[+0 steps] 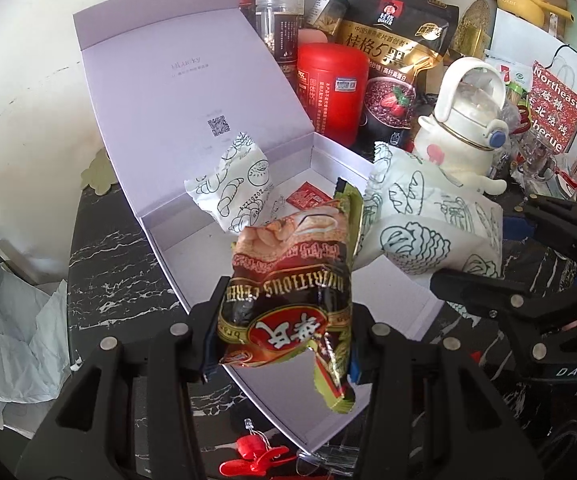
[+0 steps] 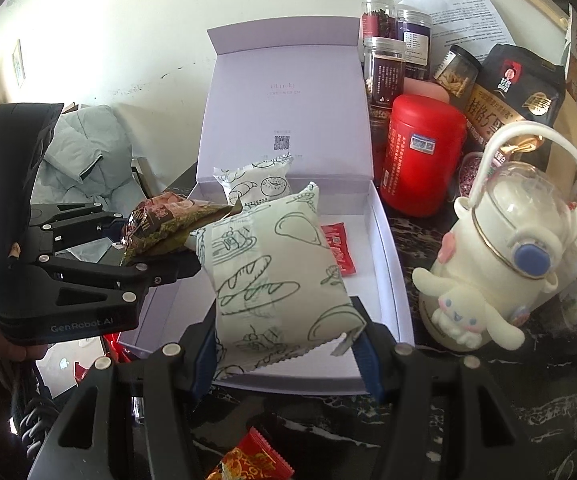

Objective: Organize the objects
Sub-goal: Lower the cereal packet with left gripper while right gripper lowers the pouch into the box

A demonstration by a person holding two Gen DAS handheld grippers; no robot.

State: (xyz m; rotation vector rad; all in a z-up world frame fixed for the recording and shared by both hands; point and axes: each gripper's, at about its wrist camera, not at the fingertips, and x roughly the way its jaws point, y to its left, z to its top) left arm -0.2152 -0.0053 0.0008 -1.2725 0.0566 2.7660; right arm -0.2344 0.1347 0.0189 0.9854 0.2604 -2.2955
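Both packets are held above the open lavender box (image 2: 384,240), apparently so each can be lowered onto the bare floor without disturbing what already lies inside: a second bread-print packet (image 2: 256,182) against the far wall and a small red sachet (image 2: 338,246) toward the right. Left gripper (image 1: 280,328): fingers closed narrow on the brown cereal packet (image 1: 288,280), pinched at its near half, far end free over the box's left side. Right gripper (image 2: 284,344): fingers set wider, clamping the near end of the large bread-print packet (image 2: 276,268), which tilts up over the box middle. The red canister (image 2: 420,156) and white bottle (image 2: 500,248) stand outside, right.
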